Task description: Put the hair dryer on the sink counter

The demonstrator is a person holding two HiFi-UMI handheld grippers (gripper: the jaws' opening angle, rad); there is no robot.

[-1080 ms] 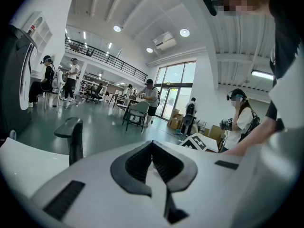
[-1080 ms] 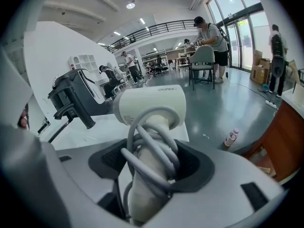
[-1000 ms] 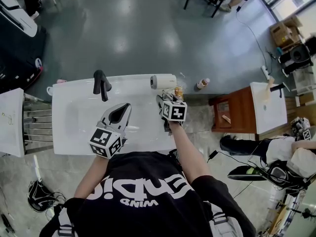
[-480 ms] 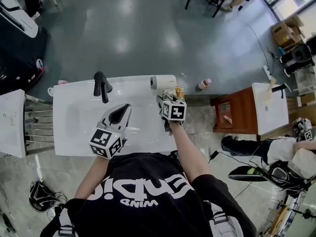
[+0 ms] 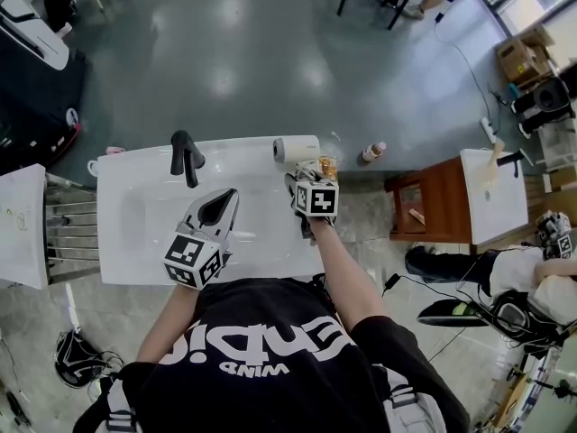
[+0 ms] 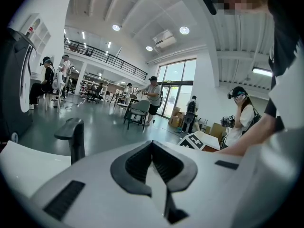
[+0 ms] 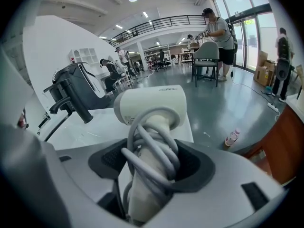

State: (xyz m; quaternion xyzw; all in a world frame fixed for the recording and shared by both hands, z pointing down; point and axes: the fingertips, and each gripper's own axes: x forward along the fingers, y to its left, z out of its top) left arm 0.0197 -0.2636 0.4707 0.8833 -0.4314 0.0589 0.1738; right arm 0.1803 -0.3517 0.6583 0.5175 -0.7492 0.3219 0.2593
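Note:
The white hair dryer point(image 5: 297, 149) lies at the far right of the white sink counter point(image 5: 261, 246), its barrel pointing left. In the right gripper view its handle point(image 7: 149, 175), wound with grey cord, fills the gap between the jaws. My right gripper point(image 5: 305, 184) is shut on that handle, and the dryer's head point(image 7: 152, 106) reaches out past the tips over the counter. My left gripper point(image 5: 223, 204) hovers over the middle of the basin, shut with nothing in it; its tips point(image 6: 152, 144) meet in the left gripper view.
A black faucet point(image 5: 186, 156) stands at the counter's back, left of the dryer. A small bottle point(image 5: 370, 152) sits on the floor beyond the counter's right end. A wooden cabinet point(image 5: 433, 201) with a white basin stands to the right, a metal rack point(image 5: 68, 233) to the left.

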